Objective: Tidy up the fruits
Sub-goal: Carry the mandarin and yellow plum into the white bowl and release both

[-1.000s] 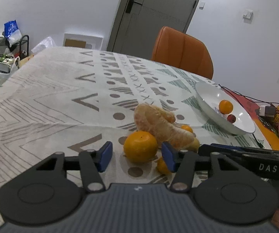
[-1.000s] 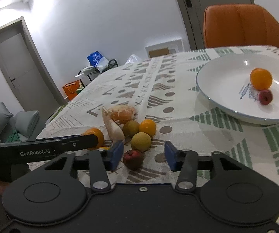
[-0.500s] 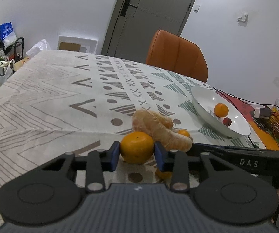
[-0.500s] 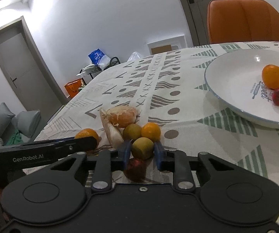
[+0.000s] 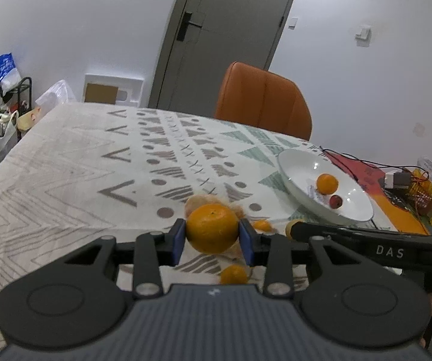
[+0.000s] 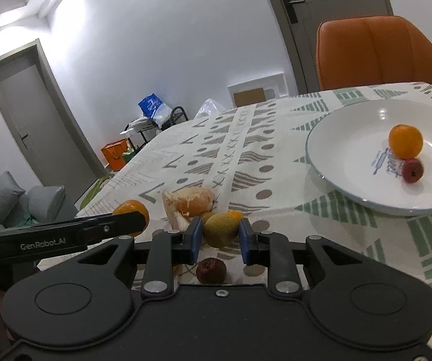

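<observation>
While the left wrist view shows the left gripper (image 5: 212, 242) with its blue fingers (image 5: 178, 241) pressed on either side of a large orange (image 5: 212, 228), held clear of the patterned counter (image 5: 74, 162), the right wrist view shows that same fruit only as a sliver behind the left gripper's black arm. Only the right wrist view shows the right gripper (image 6: 220, 240) closed on a greenish-yellow fruit (image 6: 220, 229), its fingers (image 6: 195, 237) clamping both flanks; this fruit is slightly egg-shaped, its long axis tilted up toward the right. From the left view the right gripper appears merely as a black bar marked DAS, and its hold cannot be told there. A dark red fruit (image 6: 211, 270) lies on the counter just below the right fingers, seen in the right view alone. A peeled citrus (image 6: 192, 204) lies behind the held fruits, lengthwise across the counter. A small orange (image 5: 233, 274) sits below the left fingers. The white plate (image 6: 348, 138) stands well apart to the right, holding an orange fruit (image 6: 405, 140) touching a small red fruit (image 6: 412, 170). An orange chair (image 5: 262, 100) stands at the far edge.
</observation>
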`<state>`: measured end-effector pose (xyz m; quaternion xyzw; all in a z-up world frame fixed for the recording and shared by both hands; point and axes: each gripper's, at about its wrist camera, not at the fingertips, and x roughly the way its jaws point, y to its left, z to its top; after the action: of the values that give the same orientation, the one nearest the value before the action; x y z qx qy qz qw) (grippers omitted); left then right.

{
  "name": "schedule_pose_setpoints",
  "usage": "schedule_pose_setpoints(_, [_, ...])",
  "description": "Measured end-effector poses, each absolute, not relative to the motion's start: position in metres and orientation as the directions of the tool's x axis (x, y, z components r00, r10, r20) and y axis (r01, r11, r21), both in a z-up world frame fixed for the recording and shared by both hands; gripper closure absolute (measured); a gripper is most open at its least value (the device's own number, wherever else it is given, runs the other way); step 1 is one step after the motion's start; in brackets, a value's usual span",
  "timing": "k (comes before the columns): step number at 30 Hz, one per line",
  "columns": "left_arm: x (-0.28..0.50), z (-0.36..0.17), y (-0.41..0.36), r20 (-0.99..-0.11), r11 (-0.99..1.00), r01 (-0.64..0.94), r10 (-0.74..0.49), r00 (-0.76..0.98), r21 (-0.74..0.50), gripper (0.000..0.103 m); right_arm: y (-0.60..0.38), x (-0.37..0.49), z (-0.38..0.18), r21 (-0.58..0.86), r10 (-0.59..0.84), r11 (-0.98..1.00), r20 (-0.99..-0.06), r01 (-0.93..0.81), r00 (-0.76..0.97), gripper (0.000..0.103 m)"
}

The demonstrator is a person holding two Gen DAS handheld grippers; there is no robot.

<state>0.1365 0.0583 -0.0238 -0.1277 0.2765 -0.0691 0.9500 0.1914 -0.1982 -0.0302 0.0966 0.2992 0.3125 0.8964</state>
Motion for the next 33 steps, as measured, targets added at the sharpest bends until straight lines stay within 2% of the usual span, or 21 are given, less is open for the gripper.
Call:
schedule_pose_setpoints(13, [0.138,-0.004,0.019,-0.470,0.959,0.129,-0.239,0.850,-0.254,0.066,-0.230,0.176,-0.018,0.358,0.573,0.817,-0.411,-0.452,0.709,0.079])
schedule_pose_setpoints(33, [0.147,0.002,-0.023,-0.467,0.958,0.178,-0.267,0.843,-0.225,0.066,-0.278,0.172,-0.017,0.375,0.526,0.840,-0.383,-0.392,0.760,0.079])
